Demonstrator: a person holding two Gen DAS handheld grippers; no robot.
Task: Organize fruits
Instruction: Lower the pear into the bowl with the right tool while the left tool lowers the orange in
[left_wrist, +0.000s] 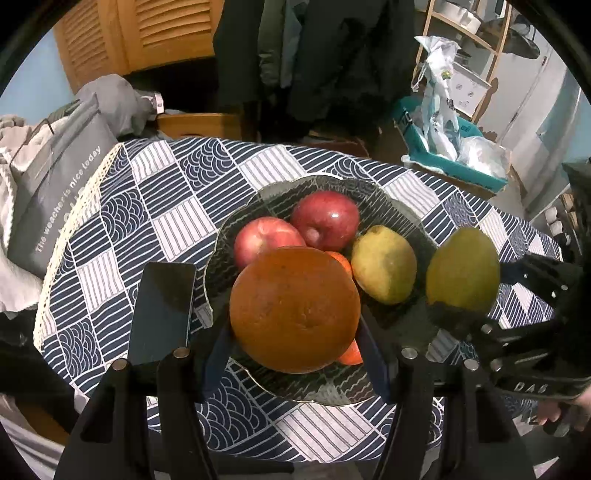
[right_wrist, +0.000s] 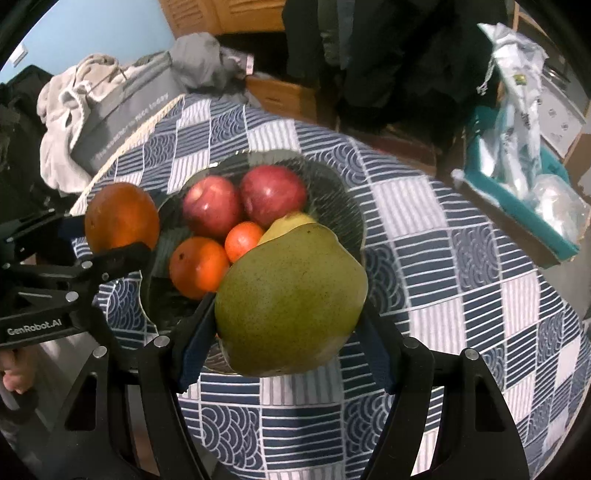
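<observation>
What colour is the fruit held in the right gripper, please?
Green, yellowing at the base: the pear, clearest in the right wrist view.

two apples (right_wrist: 212, 205), three oranges (left_wrist: 294, 308), two pears (right_wrist: 290, 301)

orange (left_wrist: 294, 308) hides tangerines (left_wrist: 350, 353), bag lettering (right_wrist: 122, 140) blurred

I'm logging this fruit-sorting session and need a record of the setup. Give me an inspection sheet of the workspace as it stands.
Surface: table under a blue-and-white patterned cloth.
Job's things: dark bowl holding two apples, one pear and two small oranges; a big orange and a green pear are held above it.
Clutter: phone lying left of the bowl.
Grippers: left claw shut on the big orange; right claw shut on the green pear.
Cables: nothing seen.
Surroundings: grey bag and laundry at the left, teal box of plastic bags at the right, hanging coats behind.
</observation>
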